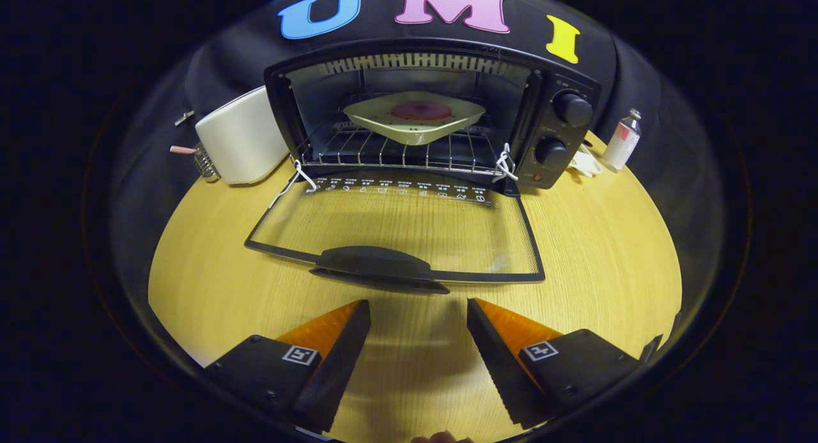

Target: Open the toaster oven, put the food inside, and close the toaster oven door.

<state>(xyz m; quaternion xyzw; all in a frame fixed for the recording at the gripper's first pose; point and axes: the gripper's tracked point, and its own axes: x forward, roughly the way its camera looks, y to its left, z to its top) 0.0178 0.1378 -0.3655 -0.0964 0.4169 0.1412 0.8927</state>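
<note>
A black toaster oven [556, 120] stands at the back of the round wooden table [607, 264]. Its glass door [396, 229] is folded down flat toward me, the door handle [374, 267] at its near edge. Inside, on the wire rack [383, 152], rests a cream square plate [414, 120] holding a round reddish piece of food [422, 110]. My gripper [418, 309] is open above the table, its fingertips a short way before the door handle, with nothing between them.
A white appliance [241, 136] sits left of the oven with a small spring-like item [201, 162] beside it. A small bottle [621, 141] and a white object [585, 162] stand right of the oven. White strings [505, 165] hang at the door hinges.
</note>
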